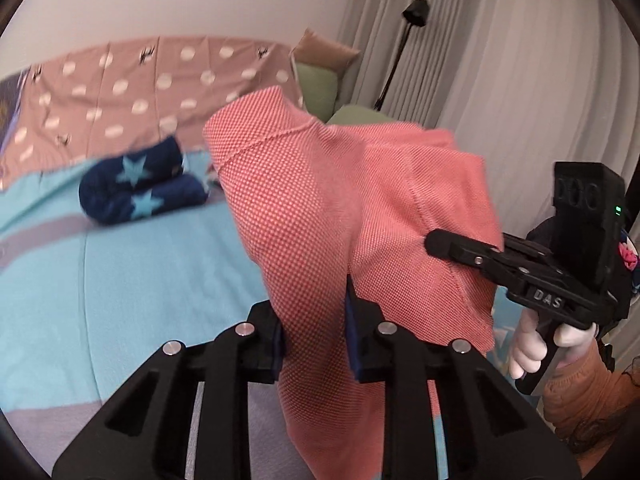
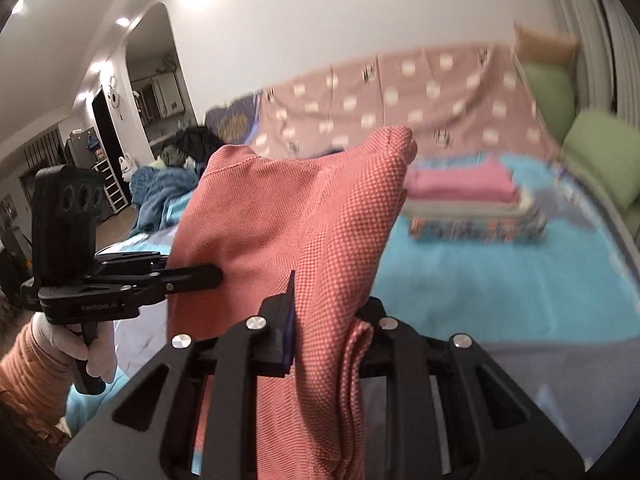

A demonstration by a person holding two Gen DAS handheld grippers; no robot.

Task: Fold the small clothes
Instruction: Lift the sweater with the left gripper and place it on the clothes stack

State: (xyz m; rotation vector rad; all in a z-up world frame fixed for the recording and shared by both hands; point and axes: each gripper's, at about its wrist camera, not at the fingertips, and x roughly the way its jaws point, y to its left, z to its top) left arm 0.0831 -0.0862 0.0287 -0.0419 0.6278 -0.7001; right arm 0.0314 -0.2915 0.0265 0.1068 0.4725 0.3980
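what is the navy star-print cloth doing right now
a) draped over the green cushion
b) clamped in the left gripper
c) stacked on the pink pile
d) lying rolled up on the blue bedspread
d: the star cloth lies rolled on the bedspread, apart from both tools; the left gripper and right gripper are both shut on the coral shirt.
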